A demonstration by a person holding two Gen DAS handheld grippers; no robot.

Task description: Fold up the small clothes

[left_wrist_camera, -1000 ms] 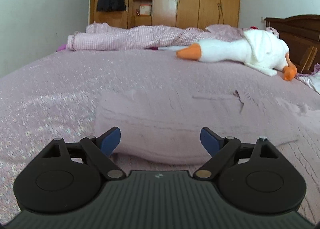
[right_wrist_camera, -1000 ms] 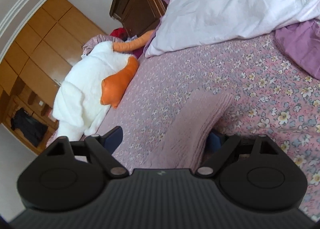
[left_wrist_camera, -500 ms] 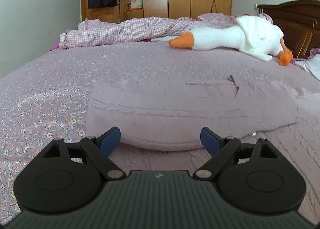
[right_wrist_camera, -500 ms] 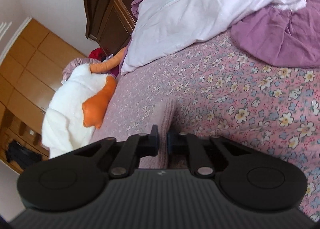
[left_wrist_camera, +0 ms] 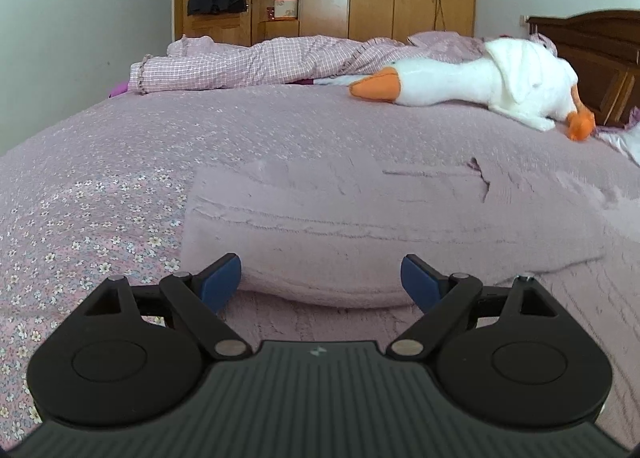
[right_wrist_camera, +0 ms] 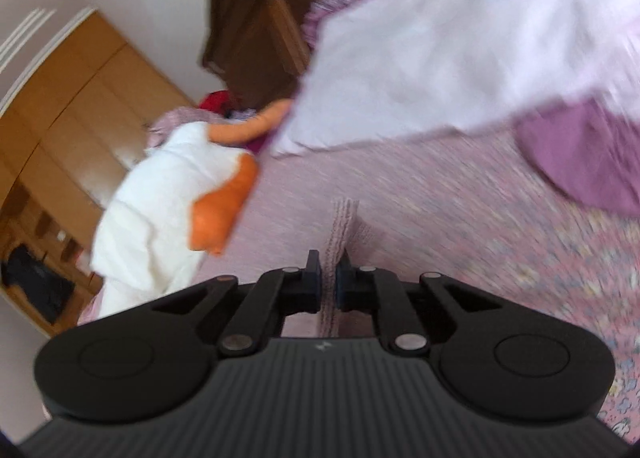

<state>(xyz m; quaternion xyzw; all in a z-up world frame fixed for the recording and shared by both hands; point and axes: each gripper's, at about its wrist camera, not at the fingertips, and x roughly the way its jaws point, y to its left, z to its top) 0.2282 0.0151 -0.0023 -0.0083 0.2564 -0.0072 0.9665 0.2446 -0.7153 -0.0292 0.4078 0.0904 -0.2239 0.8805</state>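
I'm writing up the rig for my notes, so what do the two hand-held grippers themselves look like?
Both look alike. The left hand-held gripper and the right hand-held gripper have a ribbed dark grey body with a small pale logo, two black round housings, black linkage arms with silver pivot pins, and blue finger pads. No cables, hands or sleeves are in view.

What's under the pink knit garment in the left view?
The pink knit garment lies on the floral bedspread, which shows all around it. Whatever sits beneath its folded layers is covered. The open left tool hovers at its near edge.
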